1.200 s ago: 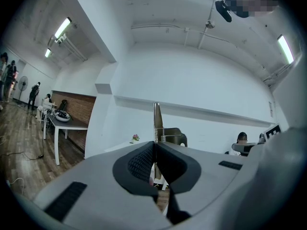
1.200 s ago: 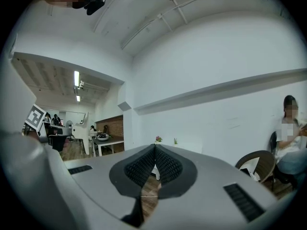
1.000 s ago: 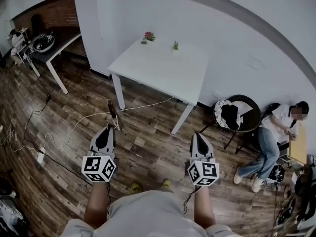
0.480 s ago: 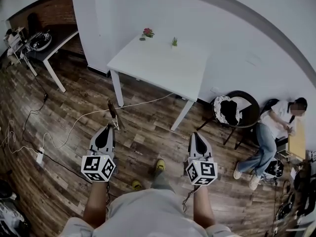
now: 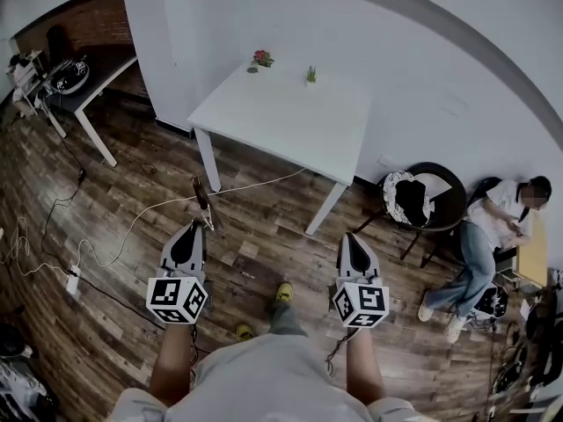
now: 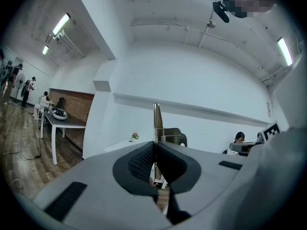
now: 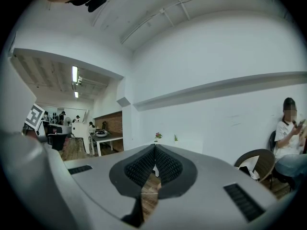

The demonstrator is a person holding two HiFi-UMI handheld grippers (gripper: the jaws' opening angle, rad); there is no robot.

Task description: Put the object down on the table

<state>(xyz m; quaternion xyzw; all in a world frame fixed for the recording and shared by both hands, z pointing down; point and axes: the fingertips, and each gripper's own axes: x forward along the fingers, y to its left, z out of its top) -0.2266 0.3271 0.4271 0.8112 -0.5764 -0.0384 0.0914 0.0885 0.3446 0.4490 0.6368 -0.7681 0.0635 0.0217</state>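
White-walled room w/ wood floor [image 5: 264, 246]: thin, narrow, metal-looking object [image 5: 201, 202] stood clamped in left tongs [image 5: 201, 226], well short of white rectangular surface [image 5: 290, 121]. Right tongs [image 5: 350, 236] were closed, empty. Step looked like carry-over; next needs approach to that top, then lowering.

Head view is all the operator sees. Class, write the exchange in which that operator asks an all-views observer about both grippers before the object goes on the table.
Operator: Is the left gripper really clamping that thin object?
Observer: Yes; its pads press shut on it, a flat strip standing up past the tips.
Operator: And the right gripper?
Observer: Shut, pads meeting, nothing between them.
Operator: Anything beyond my frame?
Observer: People stand far off at the left gripper view's left edge.
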